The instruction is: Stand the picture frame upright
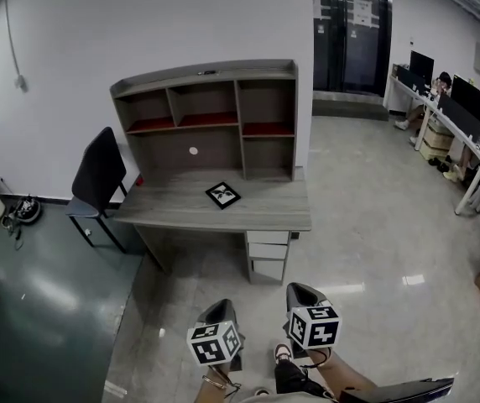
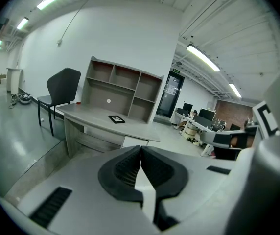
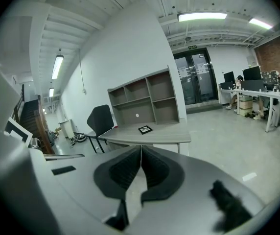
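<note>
The picture frame (image 1: 222,195) lies flat on a grey desk (image 1: 173,212) by the white wall (image 1: 139,23). Left gripper (image 2: 141,150) and right gripper (image 3: 141,149) are clenched, empty.

Left gripper (image 2: 141,149), right gripper (image 3: 141,149): grey, black-padded
</note>
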`<action>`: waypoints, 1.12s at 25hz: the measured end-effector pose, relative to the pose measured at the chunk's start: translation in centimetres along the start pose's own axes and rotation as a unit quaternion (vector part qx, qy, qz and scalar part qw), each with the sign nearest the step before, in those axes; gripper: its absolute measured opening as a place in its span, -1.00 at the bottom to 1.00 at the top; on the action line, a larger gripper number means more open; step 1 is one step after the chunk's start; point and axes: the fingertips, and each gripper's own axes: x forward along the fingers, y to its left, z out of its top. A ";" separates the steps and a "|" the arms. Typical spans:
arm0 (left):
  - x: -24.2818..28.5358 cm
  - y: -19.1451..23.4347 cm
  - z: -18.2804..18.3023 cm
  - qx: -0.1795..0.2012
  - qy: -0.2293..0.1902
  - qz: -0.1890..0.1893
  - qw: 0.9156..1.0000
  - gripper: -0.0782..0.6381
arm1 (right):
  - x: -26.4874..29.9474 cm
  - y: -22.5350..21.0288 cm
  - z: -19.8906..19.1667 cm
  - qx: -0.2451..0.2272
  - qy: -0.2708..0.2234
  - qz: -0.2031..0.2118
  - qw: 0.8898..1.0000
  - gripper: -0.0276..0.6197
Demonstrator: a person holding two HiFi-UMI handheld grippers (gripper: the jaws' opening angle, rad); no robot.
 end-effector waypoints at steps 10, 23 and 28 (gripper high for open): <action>7.2 0.1 4.2 -0.002 -0.006 0.007 1.000 -0.74 | 6.9 -2.8 4.0 -0.008 0.003 0.015 1.000 -0.82; 14.4 -0.5 8.8 -0.014 -0.017 0.032 0.999 -0.74 | 13.7 -6.8 8.9 -0.026 0.012 0.039 0.999 -0.82; 16.3 -0.8 9.8 -0.015 -0.017 0.045 0.999 -0.74 | 15.7 -8.1 9.9 -0.026 0.017 0.050 0.998 -0.82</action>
